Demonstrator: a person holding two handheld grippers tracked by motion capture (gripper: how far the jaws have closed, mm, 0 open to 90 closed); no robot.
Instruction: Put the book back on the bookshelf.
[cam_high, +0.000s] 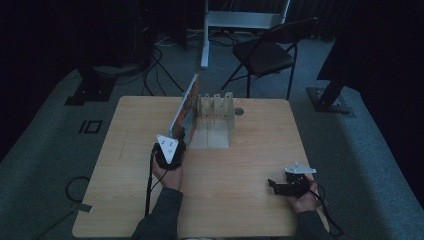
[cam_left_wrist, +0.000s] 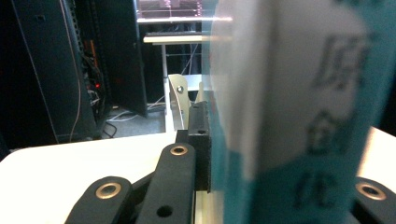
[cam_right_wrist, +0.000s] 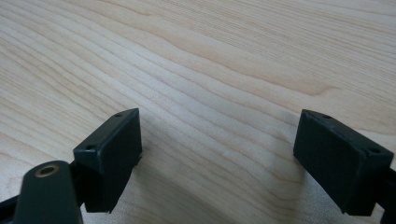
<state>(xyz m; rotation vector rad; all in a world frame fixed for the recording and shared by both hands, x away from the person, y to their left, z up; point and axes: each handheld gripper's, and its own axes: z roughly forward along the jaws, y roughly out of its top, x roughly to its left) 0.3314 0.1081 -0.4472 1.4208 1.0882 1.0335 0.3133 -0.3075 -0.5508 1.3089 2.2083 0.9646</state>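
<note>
Upright, thin book (cam_high: 184, 111), orange cover, teal-and-white spine, in left claw (cam_high: 175, 141)'s grip; right claw (cam_high: 274, 184) wide over bare table (cam_high: 250, 150)

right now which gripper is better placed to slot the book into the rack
Left. The left gripper is shut on the upright book, right beside the rack. The right gripper is open, apart over bare table.

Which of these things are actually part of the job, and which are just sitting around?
In use: book, gripped upright by left claw; slotted white rack beside it.
Just there: right claw, open over bare table; folding chair; floor cables.
</note>
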